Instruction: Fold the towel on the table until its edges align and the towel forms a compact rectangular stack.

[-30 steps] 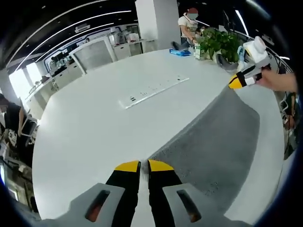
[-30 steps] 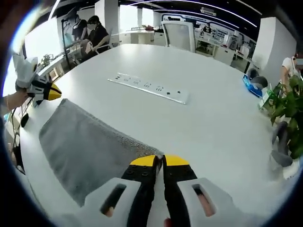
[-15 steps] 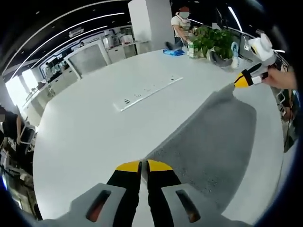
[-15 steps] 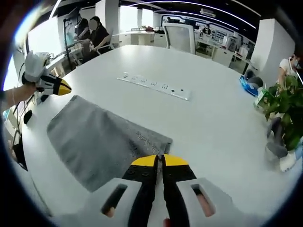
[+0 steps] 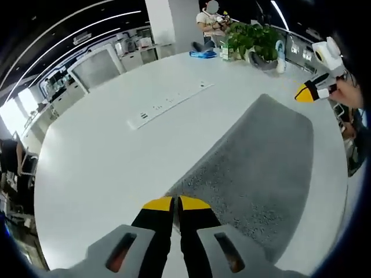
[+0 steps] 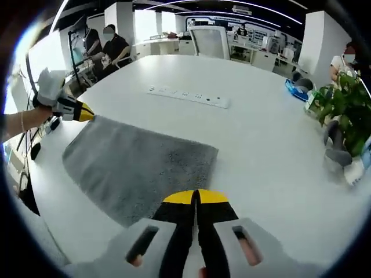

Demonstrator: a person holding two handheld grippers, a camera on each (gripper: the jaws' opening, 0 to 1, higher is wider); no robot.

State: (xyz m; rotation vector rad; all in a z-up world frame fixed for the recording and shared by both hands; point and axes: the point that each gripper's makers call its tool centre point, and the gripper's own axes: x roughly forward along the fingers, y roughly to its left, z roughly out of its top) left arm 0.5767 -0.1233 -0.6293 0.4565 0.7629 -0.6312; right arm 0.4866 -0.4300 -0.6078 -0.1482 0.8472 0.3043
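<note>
Open-plan office. Large round white table point(image 5: 104, 156) carries a long white power strip point(image 6: 188, 97). Green potted plants point(image 5: 252, 40) at its far edge. White square column point(image 5: 171, 23); ceiling strip lights overhead.

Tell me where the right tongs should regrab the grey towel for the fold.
Probably the loose corner of the towel that lies just ahead of the right tongs. It lies flat, so come in low from the edge and pinch it.
</note>
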